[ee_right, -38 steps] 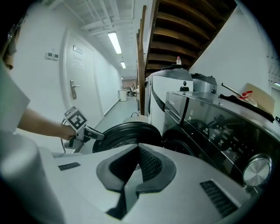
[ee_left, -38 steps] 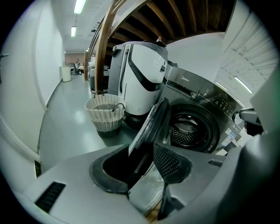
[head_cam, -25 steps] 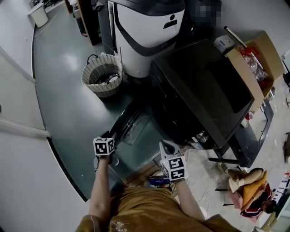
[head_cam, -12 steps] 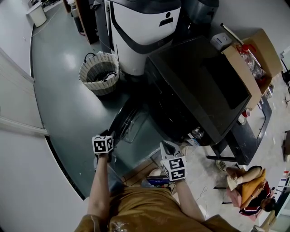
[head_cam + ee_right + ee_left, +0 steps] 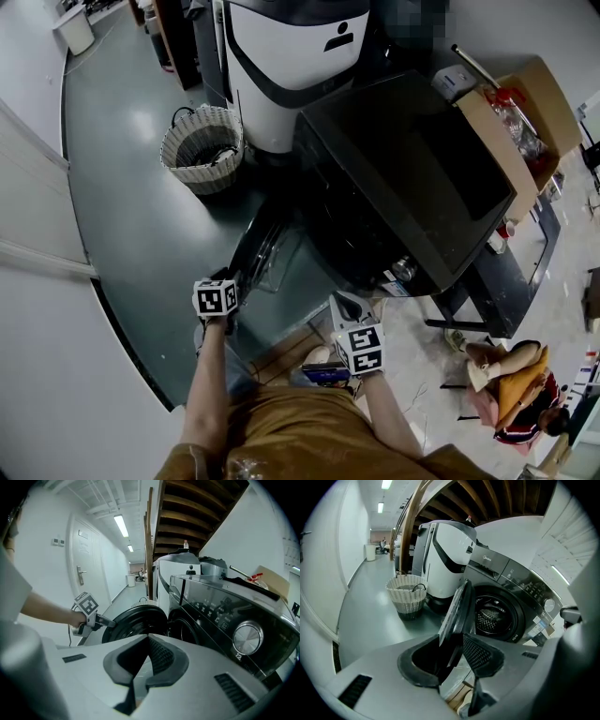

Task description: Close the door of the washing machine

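Tan clothing (image 5: 300, 436), black-and-white marker cubes (image 5: 216, 298)

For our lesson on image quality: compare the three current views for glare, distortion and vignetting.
Head view: a soft glare patch on the grey floor, straight lines bowed by the lens. Left gripper view: black vignette at the corners, ceiling light blown out, washing machine door in focus. Right gripper view: strip light overexposed, straight edges curved.
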`<state>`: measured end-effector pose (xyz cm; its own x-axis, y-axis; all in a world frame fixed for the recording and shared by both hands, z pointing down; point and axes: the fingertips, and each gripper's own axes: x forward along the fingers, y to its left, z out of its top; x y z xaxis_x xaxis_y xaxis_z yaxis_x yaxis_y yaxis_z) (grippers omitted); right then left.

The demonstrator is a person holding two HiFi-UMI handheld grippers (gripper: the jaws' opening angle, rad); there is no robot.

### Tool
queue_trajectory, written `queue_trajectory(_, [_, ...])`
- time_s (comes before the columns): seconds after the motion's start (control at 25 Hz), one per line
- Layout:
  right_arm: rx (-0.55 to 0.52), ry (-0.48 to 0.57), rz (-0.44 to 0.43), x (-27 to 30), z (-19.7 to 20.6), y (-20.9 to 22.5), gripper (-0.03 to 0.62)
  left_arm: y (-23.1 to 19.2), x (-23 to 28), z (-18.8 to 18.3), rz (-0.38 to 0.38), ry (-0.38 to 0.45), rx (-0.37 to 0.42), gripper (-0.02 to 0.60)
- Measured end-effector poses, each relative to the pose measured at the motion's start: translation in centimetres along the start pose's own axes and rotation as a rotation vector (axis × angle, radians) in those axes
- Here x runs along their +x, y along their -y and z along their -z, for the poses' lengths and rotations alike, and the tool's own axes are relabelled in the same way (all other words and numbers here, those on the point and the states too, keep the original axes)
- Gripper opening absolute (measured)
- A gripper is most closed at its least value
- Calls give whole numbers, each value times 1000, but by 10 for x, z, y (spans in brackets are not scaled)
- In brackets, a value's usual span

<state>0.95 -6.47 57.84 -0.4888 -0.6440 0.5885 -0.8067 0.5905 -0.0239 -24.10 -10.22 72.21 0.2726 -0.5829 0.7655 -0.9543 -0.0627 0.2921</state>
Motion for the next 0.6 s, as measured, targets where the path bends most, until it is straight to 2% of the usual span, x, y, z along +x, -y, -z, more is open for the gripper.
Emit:
queue_trajectory(0.36, [0,7,19,-14,3,10,12,21,0,7,8,-12,25,167])
queue_trajectory(0.6, [38,17,37,-27,8,23,12,36,2,11,18,-21,32,164])
